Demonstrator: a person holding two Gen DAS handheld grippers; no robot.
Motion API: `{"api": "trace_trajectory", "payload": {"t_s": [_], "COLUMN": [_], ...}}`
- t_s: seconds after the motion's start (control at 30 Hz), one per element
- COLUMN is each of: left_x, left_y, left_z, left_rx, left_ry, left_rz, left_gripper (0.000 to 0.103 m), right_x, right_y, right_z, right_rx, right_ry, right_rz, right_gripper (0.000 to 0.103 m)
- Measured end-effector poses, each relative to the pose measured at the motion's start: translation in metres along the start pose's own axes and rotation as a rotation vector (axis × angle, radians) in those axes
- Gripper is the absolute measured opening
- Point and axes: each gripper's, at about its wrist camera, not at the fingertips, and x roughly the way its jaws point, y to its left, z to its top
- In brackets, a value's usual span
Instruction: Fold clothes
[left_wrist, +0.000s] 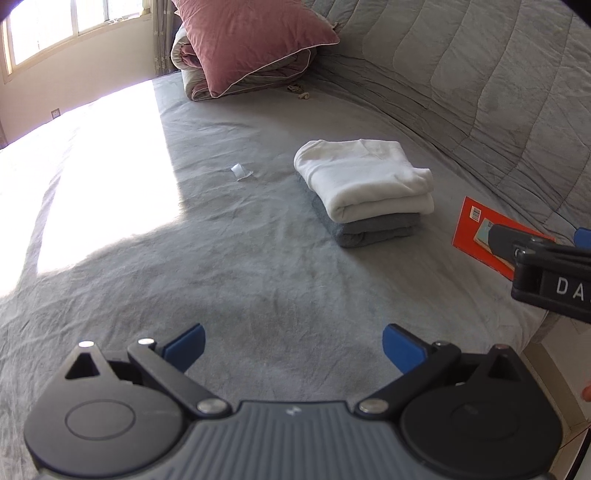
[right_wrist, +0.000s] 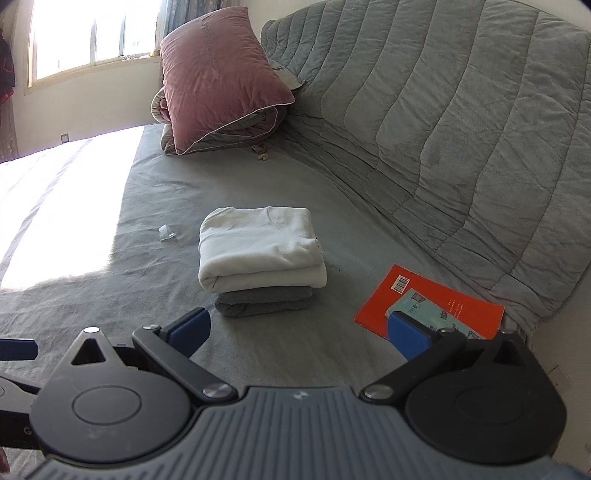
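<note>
**Folded stack on grey bed, both grippers empty and spread**

Left wrist view: left gripper (left_wrist: 293, 345) hangs over wrinkled grey bed sheet (left_wrist: 258, 266), blue pads wide apart, nothing between them. Ahead and right, a white folded garment (left_wrist: 364, 179), soft and thick with rounded fold edges, lies squarely on a grey folded garment (left_wrist: 373, 230) of finer knit. Small crumpled white scrap (left_wrist: 241, 172) on the sheet left of the stack. Hard sun patch (left_wrist: 99, 177) washes out the sheet's left side. Dusty-pink pillow (left_wrist: 255, 40) leans on a rolled duvet (left_wrist: 243, 79) at the far end. Quilted grey cover (left_wrist: 480, 85), stitched in curved channels, rises on the right. Right gripper's black body enters at the right edge, over an orange book (left_wrist: 476, 229); its fingers mostly out of frame here.

Right wrist view: right gripper (right_wrist: 299, 332) shows fully, fingers spread, holding nothing. Stack sits nearer centre: white garment (right_wrist: 258, 243) over grey (right_wrist: 264, 301). This view alone shows a pale teal booklet (right_wrist: 428, 306) lying on the flat, glossy orange book (right_wrist: 436, 299), barcode visible, the gripper's right pad overlapping its near edge. Window (right_wrist: 92, 33) bright behind the pillow (right_wrist: 218, 77).
</note>
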Motion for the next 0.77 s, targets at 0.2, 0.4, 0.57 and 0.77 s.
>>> {"api": "trace_trajectory", "payload": {"t_s": [0.2, 0.4, 0.57, 0.77], "left_x": [-0.034, -0.061, -0.078, -0.091], "left_y": [0.013, 0.028, 0.036, 0.04], "left_z": [-0.022, -0.044, -0.057, -0.063], "left_rx": [-0.016, -0.041, -0.06, -0.076], "left_ry": [-0.004, -0.014, -0.022, -0.041], "left_rz": [0.001, -0.004, -0.017, -0.057], "left_gripper": [0.102, 0.102, 0.102, 0.102], "right_x": [-0.054, -0.088, -0.109, -0.121], "right_y": [0.007, 0.024, 0.037, 0.045], "right_z": [-0.014, -0.026, -0.033, -0.036], "right_rx": [0.026, 0.002, -0.025, -0.029], "right_ry": [-0.063, -0.095, -0.117, -0.128], "right_rz": [-0.042, -0.04, -0.026, -0.015], "right_gripper": [0.103, 0.103, 0.103, 0.103]}}
